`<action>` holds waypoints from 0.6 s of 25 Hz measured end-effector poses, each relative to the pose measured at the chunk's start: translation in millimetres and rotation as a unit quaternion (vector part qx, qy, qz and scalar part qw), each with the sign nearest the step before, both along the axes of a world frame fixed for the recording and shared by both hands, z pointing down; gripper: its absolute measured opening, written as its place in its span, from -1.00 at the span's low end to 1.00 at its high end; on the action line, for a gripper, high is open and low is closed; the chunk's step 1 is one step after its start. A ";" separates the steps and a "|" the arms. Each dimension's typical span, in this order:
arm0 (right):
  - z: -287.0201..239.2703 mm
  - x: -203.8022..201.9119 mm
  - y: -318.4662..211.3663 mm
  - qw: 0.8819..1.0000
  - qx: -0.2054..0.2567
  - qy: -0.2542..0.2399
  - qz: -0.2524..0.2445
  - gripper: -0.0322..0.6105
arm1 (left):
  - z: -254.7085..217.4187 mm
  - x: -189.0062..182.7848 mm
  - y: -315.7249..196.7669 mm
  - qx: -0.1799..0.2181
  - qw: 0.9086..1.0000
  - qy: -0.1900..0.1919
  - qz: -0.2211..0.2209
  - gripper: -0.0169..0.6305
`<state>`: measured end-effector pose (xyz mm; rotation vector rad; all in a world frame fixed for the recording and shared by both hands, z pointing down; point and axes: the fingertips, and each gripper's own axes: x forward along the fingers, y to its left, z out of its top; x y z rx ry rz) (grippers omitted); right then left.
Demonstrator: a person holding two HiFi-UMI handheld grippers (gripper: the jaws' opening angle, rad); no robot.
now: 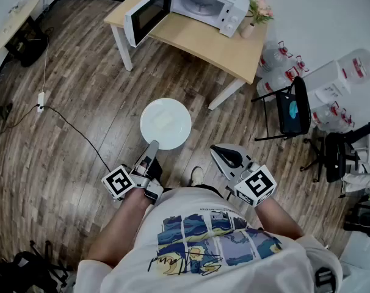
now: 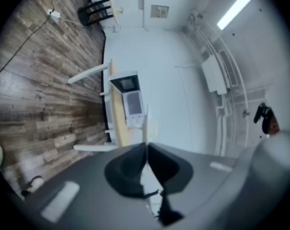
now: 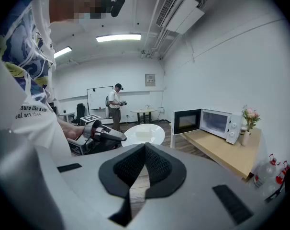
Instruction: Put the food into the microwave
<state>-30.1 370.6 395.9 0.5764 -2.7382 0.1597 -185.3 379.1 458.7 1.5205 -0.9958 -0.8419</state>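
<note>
A white round plate carries a pale piece of food above the wood floor. My left gripper is shut on the plate's near rim and holds it level. In the left gripper view the plate shows edge-on as a thin white line between the shut jaws. The white microwave stands on a wooden table ahead, with its door swung open. My right gripper hangs beside the plate, shut and holding nothing. The right gripper view shows the plate, the microwave and my left gripper.
A small vase of pink flowers stands on the table right of the microwave. Large water bottles and a black chair crowd the right side. A cable with a power strip lies on the floor left. A person stands far off.
</note>
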 end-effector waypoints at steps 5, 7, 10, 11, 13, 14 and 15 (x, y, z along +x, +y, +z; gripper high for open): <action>-12.3 67.5 -18.3 1.000 0.009 -0.005 -0.002 -0.89 | -13.2 65.0 -15.0 0.012 1.000 0.024 -0.017 -0.90; -11.3 95.5 -28.1 1.000 0.011 -0.006 0.002 -0.89 | -14.8 87.7 -26.5 0.015 0.999 0.024 -0.020 -0.90; -5.2 137.6 -35.8 1.000 0.007 -0.005 0.005 -0.89 | -14.6 122.1 -40.3 0.018 0.999 0.025 -0.028 -0.90; -3.1 150.9 -38.4 1.000 0.007 -0.004 0.004 -0.89 | -14.7 132.5 -45.2 0.019 0.999 0.025 -0.031 -0.90; 1.7 175.3 -45.0 1.000 0.005 -0.001 0.002 -0.89 | -16.9 150.7 -57.1 0.024 0.999 0.026 -0.039 -0.90; 4.2 186.6 -48.7 1.000 0.002 0.000 0.003 -0.89 | -18.6 158.9 -63.3 0.025 0.998 0.027 -0.043 -0.90; 6.3 197.2 -52.5 1.000 -0.001 -0.002 0.006 -0.88 | -20.4 166.7 -69.2 0.025 0.998 0.029 -0.047 -0.90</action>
